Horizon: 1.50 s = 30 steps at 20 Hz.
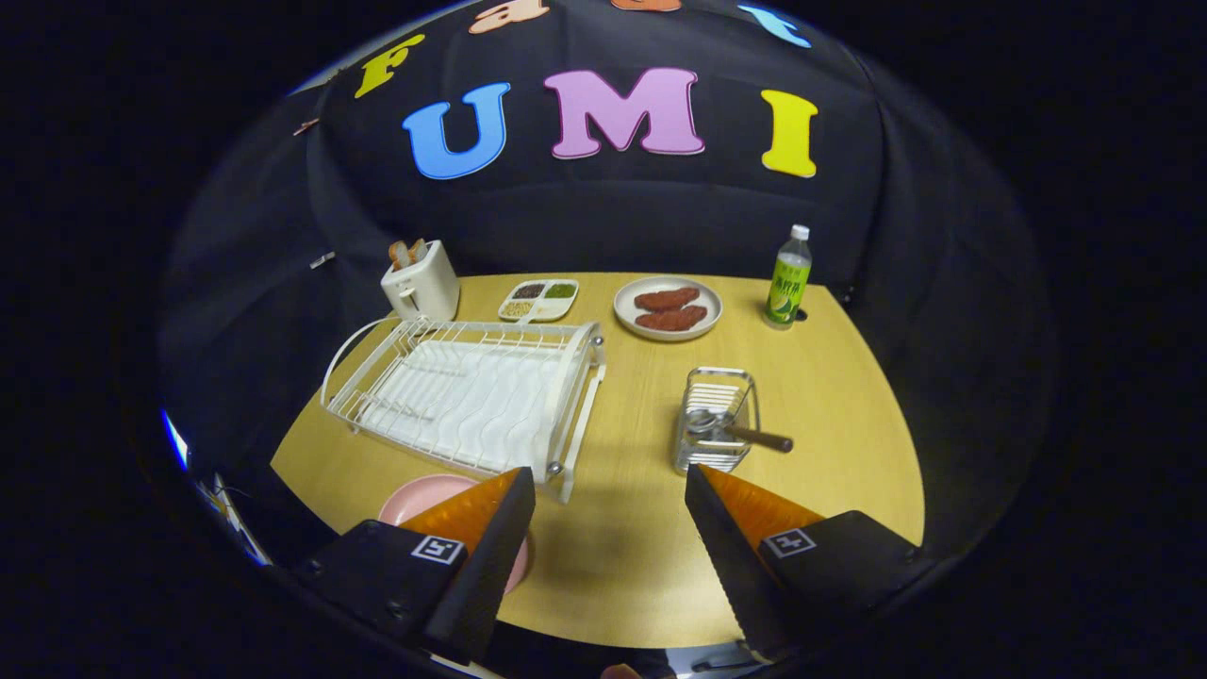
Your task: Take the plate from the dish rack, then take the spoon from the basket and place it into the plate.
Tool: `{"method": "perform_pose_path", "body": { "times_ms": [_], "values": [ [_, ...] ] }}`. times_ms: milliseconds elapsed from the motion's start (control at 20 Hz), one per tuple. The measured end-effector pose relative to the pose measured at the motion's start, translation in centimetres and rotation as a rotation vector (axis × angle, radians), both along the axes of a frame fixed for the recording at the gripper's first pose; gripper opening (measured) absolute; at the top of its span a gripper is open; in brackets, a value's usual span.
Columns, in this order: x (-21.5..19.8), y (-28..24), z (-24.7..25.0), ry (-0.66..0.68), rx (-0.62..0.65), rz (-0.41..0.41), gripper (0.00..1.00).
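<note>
Wire basket (717, 420) with spoon (740, 432) stands just ahead of wide-open, empty gripper (610, 505).

My gripper (608, 471) is showing two wedge-shaped fingers (486, 566) tapering to points, each wearing a small square black-and-white marker (437, 549) on a blocky mount (372, 575). Small screws (311, 568) are dotting the left mount, fine ridges are running down the right finger's inner edge, and my fingers are standing apart, gripping nothing.

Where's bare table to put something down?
Bare wood between dish rack and spoon basket, running down between the open gripper's fingers. Also right of the basket. Crowded at the back: toaster, tray, food plate, bottle.
</note>
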State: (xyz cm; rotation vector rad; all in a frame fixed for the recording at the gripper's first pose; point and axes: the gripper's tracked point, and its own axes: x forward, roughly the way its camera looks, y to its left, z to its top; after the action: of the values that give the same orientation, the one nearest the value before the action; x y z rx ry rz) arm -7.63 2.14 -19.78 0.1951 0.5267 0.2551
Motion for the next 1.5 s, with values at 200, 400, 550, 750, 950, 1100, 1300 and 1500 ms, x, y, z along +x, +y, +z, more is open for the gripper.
{"method": "perform_pose_path", "body": {
  "times_ms": [200,400,550,750,950,1100,1300,1500],
  "values": [
    [2.5,-4.6,2.0,-0.069,-0.104,-0.032,0.99],
    [5.4,-7.1,0.2,-0.050,-0.132,-0.045,0.97],
    [6.6,-7.3,-3.7,0.034,-0.135,-0.010,0.96],
    [7.0,-7.4,-8.4,0.135,-0.112,0.004,0.80],
    [7.4,-8.0,-10.3,0.179,-0.097,-0.011,0.54],
    [7.5,-8.1,-10.7,0.206,-0.083,-0.017,0.27],
    [7.3,-7.0,-10.1,0.233,-0.030,0.010,0.13],
    [7.7,-7.0,-8.7,0.225,-0.034,-0.029,0.11]
  ]
}}
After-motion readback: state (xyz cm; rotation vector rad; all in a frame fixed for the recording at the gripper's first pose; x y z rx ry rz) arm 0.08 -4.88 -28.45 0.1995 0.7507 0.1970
